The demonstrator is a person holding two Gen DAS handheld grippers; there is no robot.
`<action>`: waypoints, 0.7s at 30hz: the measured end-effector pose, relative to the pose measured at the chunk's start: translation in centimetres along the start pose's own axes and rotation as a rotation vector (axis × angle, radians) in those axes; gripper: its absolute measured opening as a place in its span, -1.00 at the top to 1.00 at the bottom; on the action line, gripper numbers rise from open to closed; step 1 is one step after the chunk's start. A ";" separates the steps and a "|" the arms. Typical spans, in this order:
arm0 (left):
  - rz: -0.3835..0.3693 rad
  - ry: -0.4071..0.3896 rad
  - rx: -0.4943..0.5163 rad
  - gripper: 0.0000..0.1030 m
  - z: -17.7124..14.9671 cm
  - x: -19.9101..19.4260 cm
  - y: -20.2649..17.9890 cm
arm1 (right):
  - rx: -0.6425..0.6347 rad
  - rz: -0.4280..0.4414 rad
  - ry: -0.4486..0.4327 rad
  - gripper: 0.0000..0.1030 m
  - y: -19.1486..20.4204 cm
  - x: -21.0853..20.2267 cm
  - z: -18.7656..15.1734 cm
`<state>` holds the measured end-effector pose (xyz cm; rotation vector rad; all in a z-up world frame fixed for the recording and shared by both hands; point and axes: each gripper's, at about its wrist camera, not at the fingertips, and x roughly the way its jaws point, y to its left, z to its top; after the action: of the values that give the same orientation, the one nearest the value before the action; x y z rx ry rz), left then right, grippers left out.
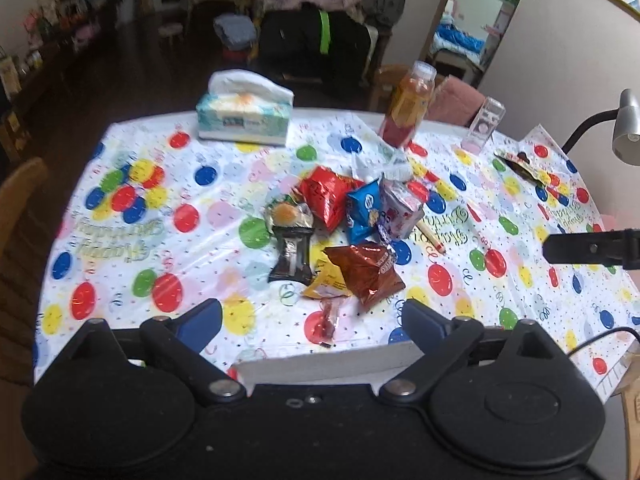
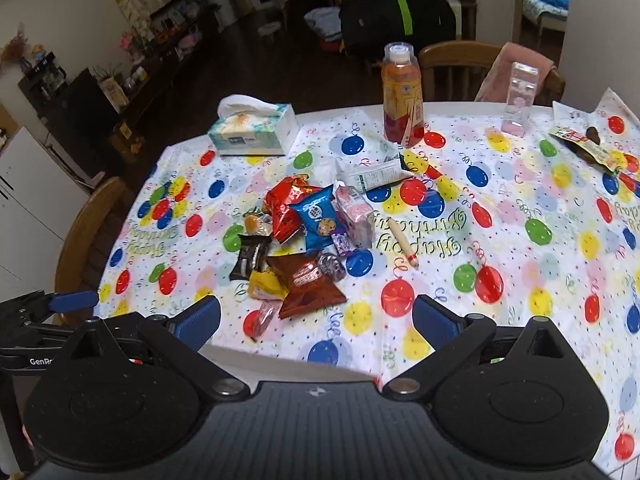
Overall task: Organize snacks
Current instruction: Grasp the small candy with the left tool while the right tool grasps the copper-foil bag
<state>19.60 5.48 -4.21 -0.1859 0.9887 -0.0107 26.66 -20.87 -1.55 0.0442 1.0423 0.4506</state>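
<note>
On the balloon-print tablecloth (image 2: 520, 240), a snack pile (image 2: 296, 240) lies beyond both wide-open, empty tools (image 1: 310, 320) (image 2: 316, 320).

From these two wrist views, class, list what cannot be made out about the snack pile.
- Yellow packet: mostly covered by the brown chip bag, both views.
- Brand print on the blue cookie bag: blurred, too small.
- Right claw: cut off by the left view's edge.
</note>
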 end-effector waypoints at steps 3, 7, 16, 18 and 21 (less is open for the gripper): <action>-0.009 0.036 0.001 -0.78 1.1 1.9 0.0 | 0.014 0.012 0.044 -0.99 -0.4 2.2 1.5; -0.001 0.095 0.022 -0.65 2.0 4.7 -0.2 | 0.012 0.018 0.105 -0.98 -0.6 5.6 3.0; 0.049 0.218 0.091 -0.59 2.7 10.8 -1.5 | 0.024 0.033 0.242 -0.91 -0.7 14.1 4.4; 0.041 0.235 0.093 -0.59 2.9 11.8 -1.8 | 0.025 0.036 0.262 -0.91 -0.6 15.5 4.4; 0.002 0.276 0.071 -0.58 3.0 13.4 -1.8 | 0.020 0.043 0.287 -0.87 -0.4 17.3 4.5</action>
<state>29.60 2.88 -13.45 -0.1197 1.2615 -0.0713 37.83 -13.82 -13.63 0.0205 1.3304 0.4950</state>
